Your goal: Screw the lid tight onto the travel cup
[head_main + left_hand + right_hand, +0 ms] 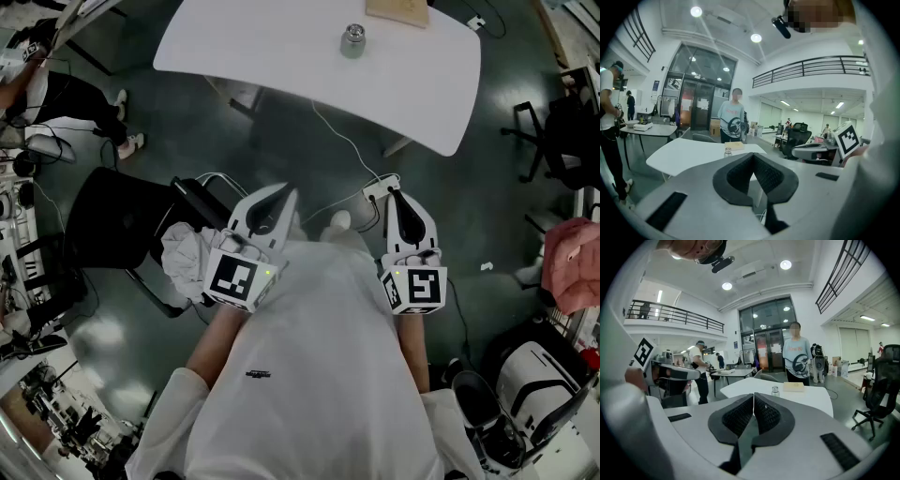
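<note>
White table (281,47) sits at the far side of the scene, across a stretch of dark floor (309,159) from the person, so the whole coming move turns on closing that gap. Left tool (286,194) and right tool (394,192) are both held low in front of the torso, noses tipped slightly down and aimed toward the table. In each tool's own view the jaws are fully together with nothing between the pads: left tool (752,157) empty, right tool (753,397) empty. A tan flat box (398,9) lies on the table just beyond the task's thing. The travel cup (352,40) stands upright on the table, long axis vertical, well apart from both tools and straight ahead of them. In the head view it falls between the two tool lines, a bit nearer the right one; it shows just left of the closed jaws in the left gripper view (728,152) and just right of them in the right gripper view (775,391). Judgement: right tool has the shorter reach; the lid is too small to tell, seated or loose
</note>
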Action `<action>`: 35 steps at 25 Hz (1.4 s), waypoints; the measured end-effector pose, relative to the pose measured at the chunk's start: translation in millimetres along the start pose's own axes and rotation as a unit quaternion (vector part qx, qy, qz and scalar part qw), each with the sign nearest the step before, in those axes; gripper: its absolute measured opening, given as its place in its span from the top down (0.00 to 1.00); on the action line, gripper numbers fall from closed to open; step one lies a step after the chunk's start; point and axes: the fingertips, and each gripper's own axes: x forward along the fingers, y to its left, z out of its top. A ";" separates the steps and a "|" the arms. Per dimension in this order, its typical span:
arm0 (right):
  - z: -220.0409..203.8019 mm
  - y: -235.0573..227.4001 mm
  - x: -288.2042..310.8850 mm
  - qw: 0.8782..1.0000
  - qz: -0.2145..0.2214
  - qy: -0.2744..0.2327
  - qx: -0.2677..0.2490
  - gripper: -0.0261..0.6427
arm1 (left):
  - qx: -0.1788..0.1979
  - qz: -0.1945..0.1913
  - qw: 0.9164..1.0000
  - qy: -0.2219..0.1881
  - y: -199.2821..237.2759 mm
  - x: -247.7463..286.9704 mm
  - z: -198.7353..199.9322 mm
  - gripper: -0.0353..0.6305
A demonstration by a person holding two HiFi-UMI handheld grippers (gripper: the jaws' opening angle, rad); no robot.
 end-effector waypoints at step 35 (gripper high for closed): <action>18.6 -56.1 104.4 1.000 0.002 0.021 0.011 0.96 | -0.004 -0.031 0.999 0.014 53.6 109.1 33.4 0.94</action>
